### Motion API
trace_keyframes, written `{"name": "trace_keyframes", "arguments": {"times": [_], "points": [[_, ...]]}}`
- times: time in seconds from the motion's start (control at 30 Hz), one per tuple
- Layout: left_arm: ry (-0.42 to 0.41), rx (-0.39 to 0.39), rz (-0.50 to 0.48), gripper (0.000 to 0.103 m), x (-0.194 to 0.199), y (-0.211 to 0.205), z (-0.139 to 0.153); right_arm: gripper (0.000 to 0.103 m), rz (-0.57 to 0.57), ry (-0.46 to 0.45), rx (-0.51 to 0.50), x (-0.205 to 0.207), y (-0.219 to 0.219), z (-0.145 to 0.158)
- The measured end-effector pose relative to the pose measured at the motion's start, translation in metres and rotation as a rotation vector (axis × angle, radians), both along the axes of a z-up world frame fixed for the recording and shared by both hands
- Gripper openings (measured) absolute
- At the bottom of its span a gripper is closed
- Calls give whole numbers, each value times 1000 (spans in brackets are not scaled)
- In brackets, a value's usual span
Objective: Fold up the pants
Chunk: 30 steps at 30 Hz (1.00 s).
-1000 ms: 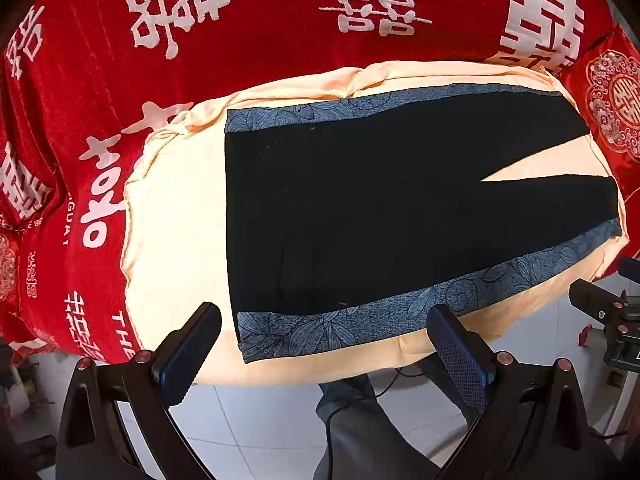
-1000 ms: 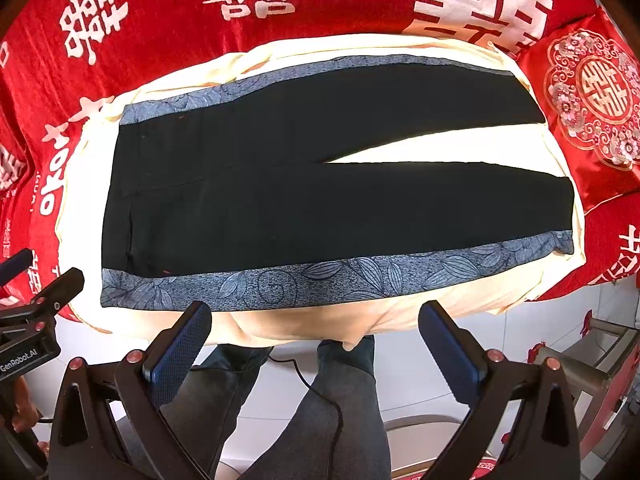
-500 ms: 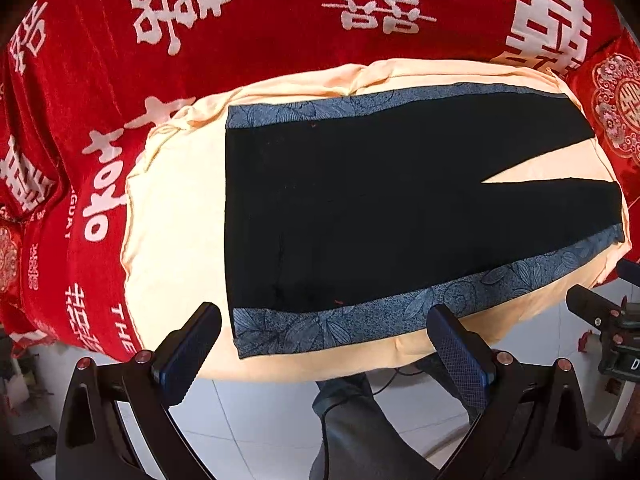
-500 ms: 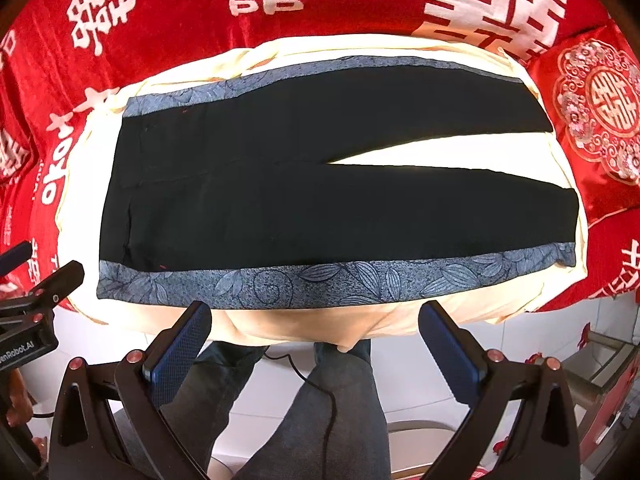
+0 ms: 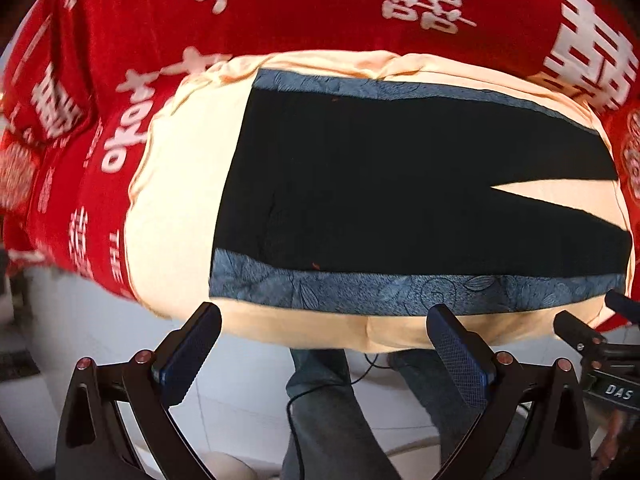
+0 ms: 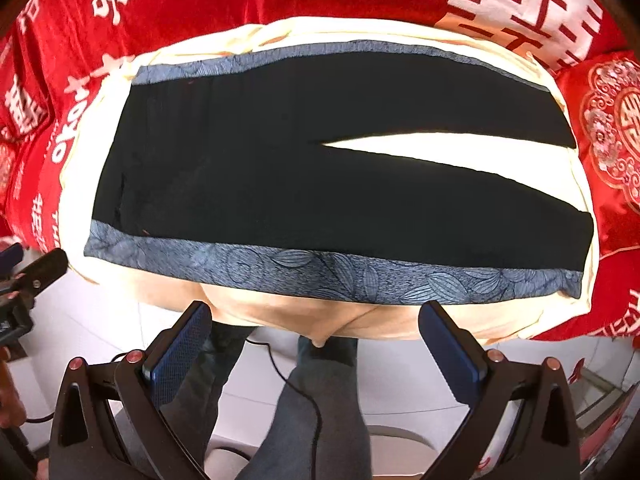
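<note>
Both tools, left (image 5: 322, 340) and right (image 6: 314, 338), have closed in on the pants (image 6: 320, 168); jaws wide, empty. Pants lie flat just ahead on the bed (image 6: 500, 320). Near hem is next, you'd judge.

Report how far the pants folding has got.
Done: the pants lie spread flat on the cream cloth, legs apart. In hand: nothing; the left gripper and right gripper hover open off the near edge. Left: every fold.
</note>
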<state>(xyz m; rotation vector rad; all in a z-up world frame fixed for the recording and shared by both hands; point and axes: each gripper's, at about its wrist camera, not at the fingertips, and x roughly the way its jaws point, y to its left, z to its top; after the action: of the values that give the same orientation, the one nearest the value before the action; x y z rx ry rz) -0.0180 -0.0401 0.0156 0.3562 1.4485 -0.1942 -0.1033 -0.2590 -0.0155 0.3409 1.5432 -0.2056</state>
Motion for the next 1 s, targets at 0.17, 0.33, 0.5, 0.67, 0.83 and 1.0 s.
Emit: {"name": "trace_keyframes", "arguments": {"times": [0.17,0.33,0.5,0.67,0.83,1.0], "points": [[17,1,40,103,-9,4,-6,103,9,17,14,-3,-3,-9],[37,-8,41,103,-8,13,-29,103,-50,-27,96,-3,-8,-26],[89,-29,77,103,0,34,-70,103,-151,-102,259,-4,-9,-55],[134,-81,158,103,1,70,-118,103,-233,-153,473,-8,9,-92],[140,-188,253,103,0,109,-153,77,-346,-180,741,-21,40,-145],[153,-315,329,103,1,134,-177,74,-395,-152,915,-19,80,-201]]}}
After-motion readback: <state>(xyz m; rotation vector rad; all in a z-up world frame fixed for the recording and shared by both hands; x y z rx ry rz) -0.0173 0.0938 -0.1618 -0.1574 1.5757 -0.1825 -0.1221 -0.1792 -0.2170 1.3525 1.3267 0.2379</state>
